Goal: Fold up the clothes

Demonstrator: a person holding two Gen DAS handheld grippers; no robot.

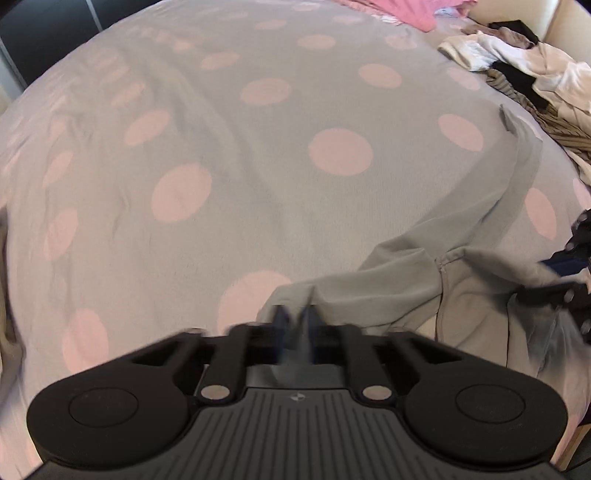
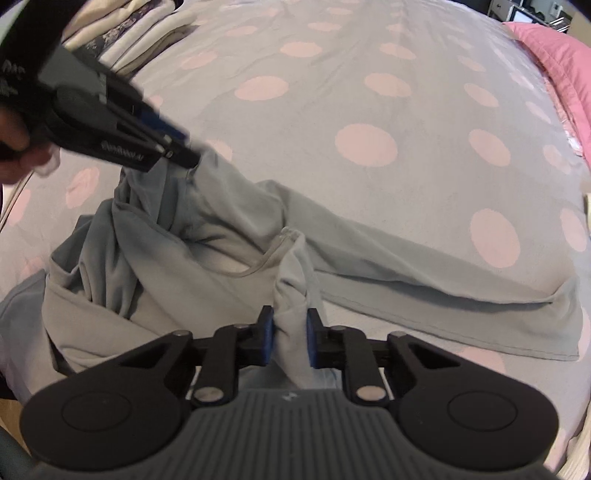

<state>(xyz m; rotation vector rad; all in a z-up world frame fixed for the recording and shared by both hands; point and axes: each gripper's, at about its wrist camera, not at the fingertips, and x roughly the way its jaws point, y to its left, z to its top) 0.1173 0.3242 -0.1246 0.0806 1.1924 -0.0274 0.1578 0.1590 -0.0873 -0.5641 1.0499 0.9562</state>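
Right gripper (image 2: 290, 334): two blue pads (image 2: 266, 338), clamped on a bunched fold of one grey long-sleeved top (image 2: 207, 258), close to its neckline. Cloth fills the gap between the pads.

Left gripper (image 1: 294, 325): blurred in its own view; pads nearly together with a thin edge of the same top pinched between them. The right wrist view shows it at upper left, its tip (image 2: 181, 157) closed on a raised peak of the fabric, with part of a hand (image 2: 18, 147) behind it.

Top location: near edge of the bed, partly lifted and held between the two grippers, body crumpled toward the left side. One sleeve (image 2: 443, 280) lies flat and straight across the bedspread (image 2: 369, 74) toward the right. In the left wrist view one sleeve (image 1: 517, 177) runs up and away.

Bedspread: one, grey with many pale pink dots, mostly bare beyond the top.

Other items: one loose heap of clothes (image 1: 524, 81) in white, black and tan at the far right of the left view. One stack of folded pale laundry (image 2: 140, 33) at the upper left of the right view. One pink cloth (image 2: 554, 59) along the bed's far right edge.
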